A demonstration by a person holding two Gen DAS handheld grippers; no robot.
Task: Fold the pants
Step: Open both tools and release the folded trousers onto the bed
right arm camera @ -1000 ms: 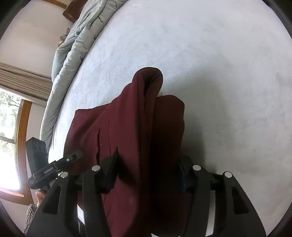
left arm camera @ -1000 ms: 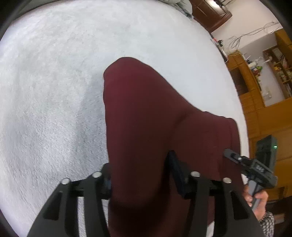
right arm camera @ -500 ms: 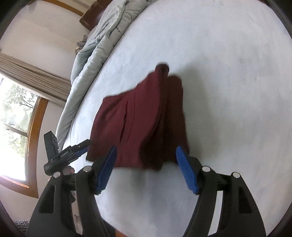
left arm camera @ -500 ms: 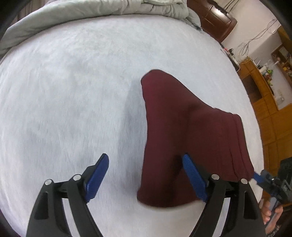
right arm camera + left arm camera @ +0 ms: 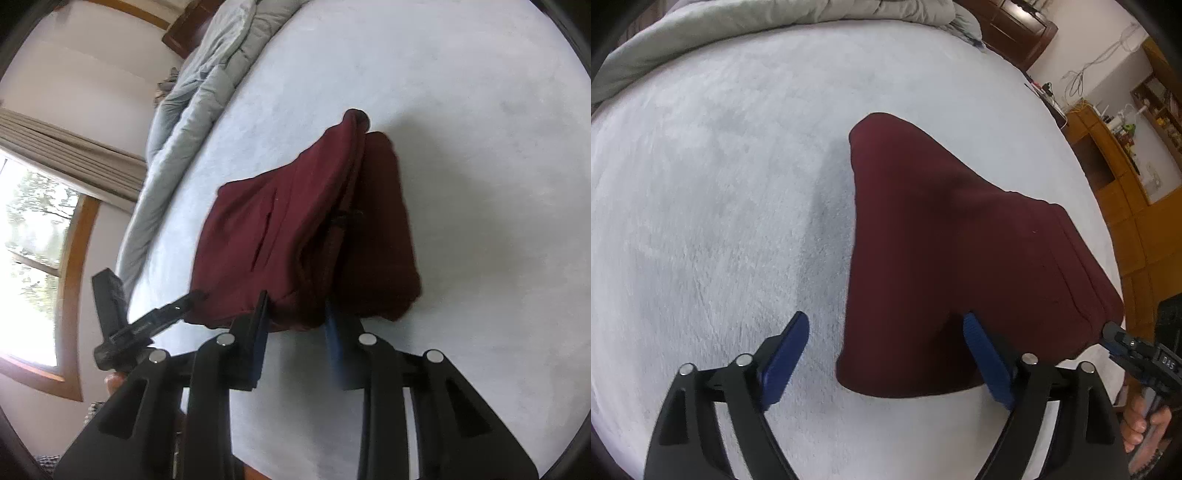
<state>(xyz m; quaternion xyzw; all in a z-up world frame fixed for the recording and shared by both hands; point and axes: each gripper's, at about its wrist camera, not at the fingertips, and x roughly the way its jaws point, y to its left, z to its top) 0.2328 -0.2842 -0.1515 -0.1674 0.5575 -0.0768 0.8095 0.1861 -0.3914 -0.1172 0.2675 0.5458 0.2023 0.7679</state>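
Dark maroon pants lie folded in a compact stack on the white fuzzy bed cover. My left gripper is open, its blue pads wide apart; the near edge of the pants lies between them, untouched. In the right wrist view the pants show folded layers and a pocket slit. My right gripper is partly closed around the stack's near edge; whether it pinches the cloth is unclear. The left gripper shows at the pants' left corner, and the right gripper at the right corner in the left wrist view.
A grey duvet is bunched along the far side of the bed; it also shows in the right wrist view. Wooden cabinets stand past the bed's right edge. A window with curtains is on the left wall.
Both grippers let go of the pants and pulled back, and the folded stack dropped flat onto the bed. The right gripper's jaws have since narrowed at the stack's near edge.
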